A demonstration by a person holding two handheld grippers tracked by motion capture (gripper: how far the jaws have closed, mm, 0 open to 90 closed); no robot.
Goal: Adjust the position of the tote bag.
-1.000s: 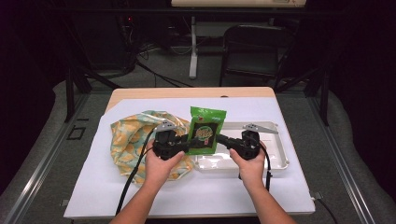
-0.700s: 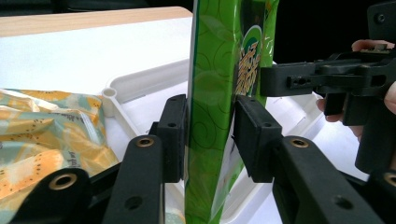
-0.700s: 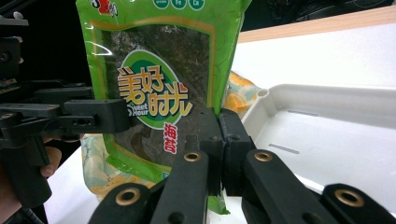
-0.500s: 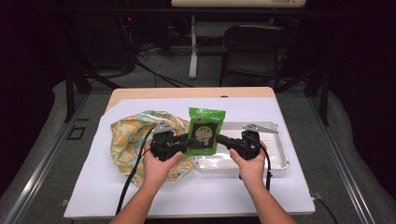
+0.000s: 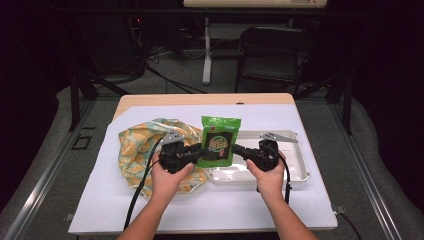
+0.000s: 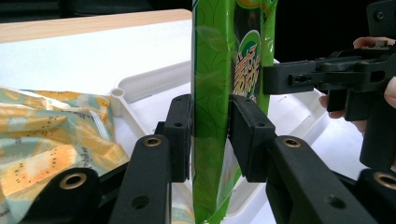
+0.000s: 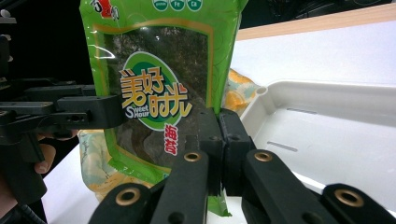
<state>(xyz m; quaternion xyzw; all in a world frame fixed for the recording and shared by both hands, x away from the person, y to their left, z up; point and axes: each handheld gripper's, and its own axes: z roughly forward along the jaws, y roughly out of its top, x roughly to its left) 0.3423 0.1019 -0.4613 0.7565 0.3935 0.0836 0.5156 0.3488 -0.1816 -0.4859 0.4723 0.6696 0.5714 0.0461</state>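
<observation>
Pouches: two. One glossy green snack pouch (image 5: 219,142), flat and rectangular with a dark see-through window and printed label, stands upright above the near edge of the tray, at the centre of the table. One crinkled yellow-and-teal patterned bag (image 5: 142,150), soft and rumpled, lies at 9 o'clock from the green pouch.

Tray: one white plastic tray (image 5: 295,165), shallow, rectangular, with rounded corners and a smooth matte floor, at 3 o'clock from the pouch.

Table: one wooden table (image 5: 150,100), its top mostly covered by a smooth white sheet (image 5: 105,200).

Left gripper (image 6: 210,135): black hard plastic; its fingers have just been closing, with the pouch's left edge between the flat pads, which sit close against the film in the left gripper view.

Right gripper (image 7: 219,149): same black plastic; fingers narrow, pinched on the pouch's lower right edge.

Hands: two, one on each gripper, at 6 o'clock from the pouch.
</observation>
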